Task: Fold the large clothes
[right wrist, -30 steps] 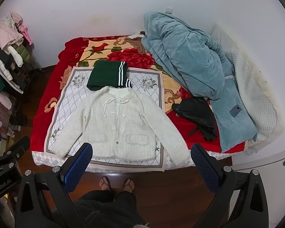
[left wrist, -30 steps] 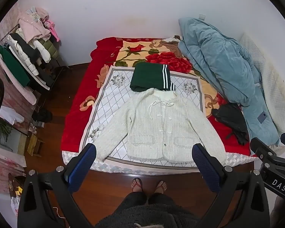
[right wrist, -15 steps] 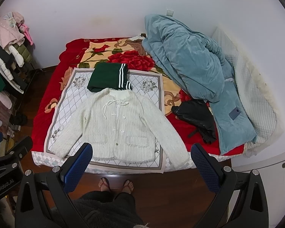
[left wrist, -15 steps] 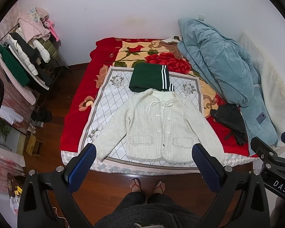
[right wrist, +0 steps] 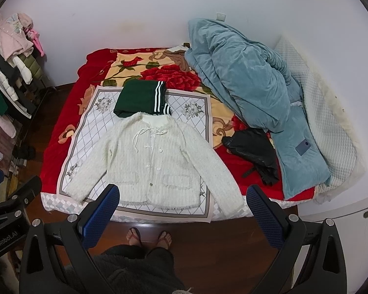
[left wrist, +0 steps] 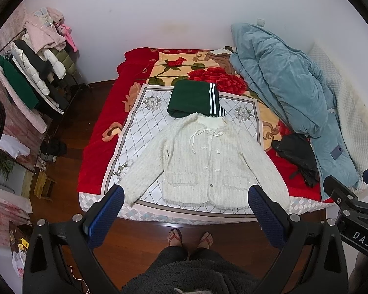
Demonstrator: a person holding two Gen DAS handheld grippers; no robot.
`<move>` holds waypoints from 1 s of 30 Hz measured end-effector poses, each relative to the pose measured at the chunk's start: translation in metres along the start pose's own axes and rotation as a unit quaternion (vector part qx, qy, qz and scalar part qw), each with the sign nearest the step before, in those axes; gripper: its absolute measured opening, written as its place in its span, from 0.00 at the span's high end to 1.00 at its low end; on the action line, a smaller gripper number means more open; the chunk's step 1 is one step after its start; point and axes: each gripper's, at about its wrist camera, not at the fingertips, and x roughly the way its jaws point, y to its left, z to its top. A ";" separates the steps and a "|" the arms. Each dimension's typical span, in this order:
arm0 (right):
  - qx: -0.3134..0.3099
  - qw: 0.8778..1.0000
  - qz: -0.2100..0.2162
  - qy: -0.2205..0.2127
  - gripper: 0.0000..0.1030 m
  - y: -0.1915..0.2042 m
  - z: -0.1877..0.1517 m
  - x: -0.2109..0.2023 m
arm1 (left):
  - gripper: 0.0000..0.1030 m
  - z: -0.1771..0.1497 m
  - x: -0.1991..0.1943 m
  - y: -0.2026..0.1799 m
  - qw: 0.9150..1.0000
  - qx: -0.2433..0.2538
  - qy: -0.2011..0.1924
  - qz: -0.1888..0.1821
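One cream cardigan (left wrist: 206,164) lies face up and spread flat on a white patterned cloth (left wrist: 144,125) on the bed (left wrist: 103,152), straight ahead of both grippers and well beyond their fingertips. Both sleeves are angled outward, the hem nearest the person. It looks like a thick, fuzzy knit: soft, limp and fairly light, likely to sag and stretch when lifted, not slippery. A cuff or a shoulder seam seems the sensible place to pinch for folding a sleeve inward.

The left gripper (left wrist: 185,210) and the right gripper (right wrist: 182,208) are both spread wide and hold nothing, hovering above the floor at the foot of the bed.

Just past the cardigan's collar, farther from the grippers, sits one folded green garment (left wrist: 193,98) with white stripes, touching it. To the right of the grippers lie one black garment (right wrist: 252,152) and one bulky blue quilt (right wrist: 247,83). To the far left stands one clothes rack (left wrist: 29,78), crowded with hanging clothes. The person's two feet (left wrist: 190,237) in sandals show below.
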 end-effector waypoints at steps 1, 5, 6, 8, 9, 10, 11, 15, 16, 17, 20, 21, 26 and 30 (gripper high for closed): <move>0.000 1.000 0.001 0.000 0.00 0.000 0.000 0.000 | 0.00 0.000 -0.001 -0.001 1.000 0.000 0.000 0.001; -0.001 1.000 0.001 0.000 0.00 0.001 0.000 -0.001 | 0.00 0.001 -0.001 -0.002 1.000 0.000 0.000 0.000; -0.001 1.000 0.000 0.000 0.00 0.001 -0.001 -0.001 | 0.00 0.001 -0.002 0.000 1.000 0.000 0.000 0.000; -0.001 1.000 0.001 0.000 0.00 0.002 -0.001 -0.001 | 0.00 0.000 -0.002 0.000 1.000 -0.001 0.000 0.000; -0.001 1.000 0.001 0.000 0.00 0.003 -0.001 -0.002 | 0.00 0.000 -0.001 0.000 1.000 0.000 -0.001 0.000; -0.001 1.000 0.000 0.000 0.00 0.003 -0.001 -0.003 | 0.00 0.000 -0.002 0.000 1.000 0.000 -0.001 0.000; -0.001 1.000 0.000 0.000 0.00 0.003 0.000 -0.003 | 0.00 0.000 -0.002 0.000 1.000 0.000 -0.001 0.000; -0.001 1.000 0.001 0.000 0.00 0.004 -0.001 -0.003 | 0.00 0.001 -0.002 0.001 1.000 -0.001 0.000 0.000; -0.002 1.000 0.000 0.000 0.00 0.004 -0.001 -0.003 | 0.00 0.001 -0.002 0.000 1.000 -0.001 0.000 -0.001; -0.001 1.000 0.000 0.000 0.00 0.004 -0.001 -0.002 | 0.00 0.000 -0.002 0.000 1.000 0.000 0.000 -0.001; -0.001 1.000 0.001 0.000 0.00 0.003 -0.001 -0.002 | 0.00 0.001 -0.002 0.000 1.000 -0.001 0.000 0.000; -0.001 1.000 0.000 0.000 0.00 0.004 -0.001 -0.003 | 0.00 0.001 -0.002 0.000 1.000 -0.001 0.001 -0.001; -0.001 1.000 0.000 0.001 0.00 0.003 -0.001 -0.002 | 0.00 -0.003 -0.004 0.005 1.000 -0.002 -0.001 -0.001; -0.001 1.000 0.000 0.000 0.00 0.003 -0.001 -0.002 | 0.00 -0.004 -0.005 0.007 1.000 -0.002 -0.003 0.000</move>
